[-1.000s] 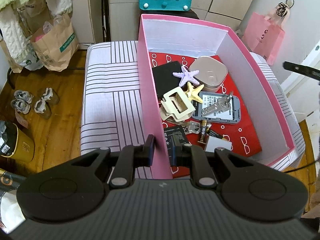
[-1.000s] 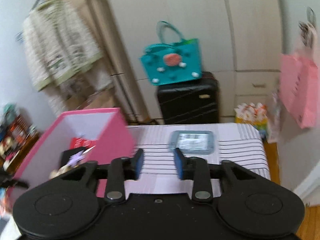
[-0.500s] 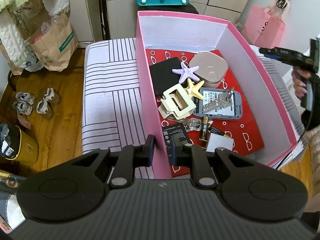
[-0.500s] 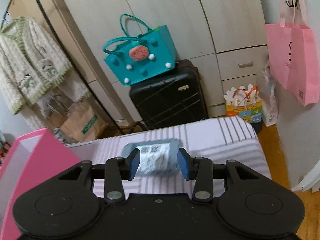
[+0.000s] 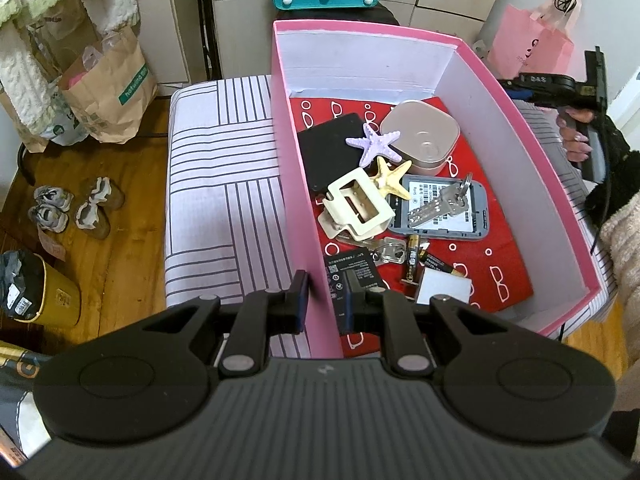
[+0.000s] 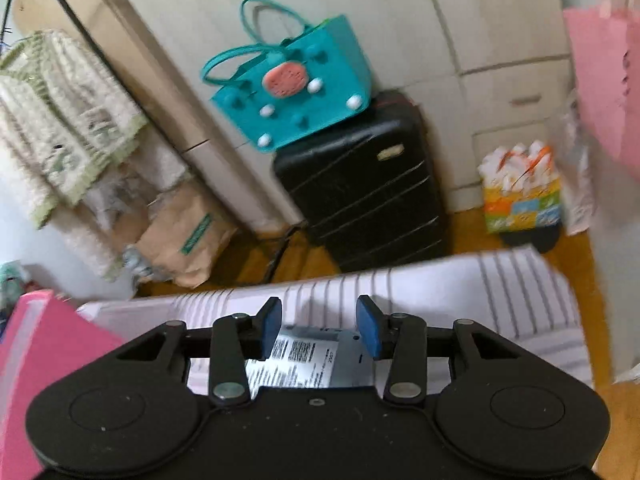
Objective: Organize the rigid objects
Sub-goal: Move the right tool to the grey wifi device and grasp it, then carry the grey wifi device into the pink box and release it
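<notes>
Now, line by line, what you have before you:

Left gripper (image 5: 323,300): your jaws are nearly closed and pinch the near part of the left wall of the pink box (image 5: 298,184), one finger outside it and one inside.
Pink box: it runs away from your left gripper, standing on the striped cushion (image 5: 216,184); a red patterned sheet (image 5: 508,236) lines its floor.
Box contents just ahead of your left fingers: a black battery pack (image 5: 352,268) lies beside the inner finger, with a white card (image 5: 444,286) and two AA batteries (image 5: 416,258) to its right.
Box contents further ahead: a cream clip (image 5: 358,210), a yellow starfish (image 5: 390,176), a purple starfish (image 5: 376,144), a black pad (image 5: 326,148) and a beige rounded case (image 5: 422,132).
Keys (image 5: 440,204): they rest on a grey labelled device (image 5: 472,224) inside the box, right of the cream clip.
Right gripper (image 6: 318,328): your jaws stand partly open and grip nothing; the view is blurred.
Grey labelled case (image 6: 320,358): it lies on the striped cushion directly below and between your right fingers, label up; whether the pads touch it you cannot tell.
Beyond your right gripper: a black suitcase (image 6: 372,192) with a teal bag (image 6: 296,84) on top.
Your right hand (image 5: 574,136): from the left camera it shows past the far right wall of the box, holding its gripper's handle.
</notes>
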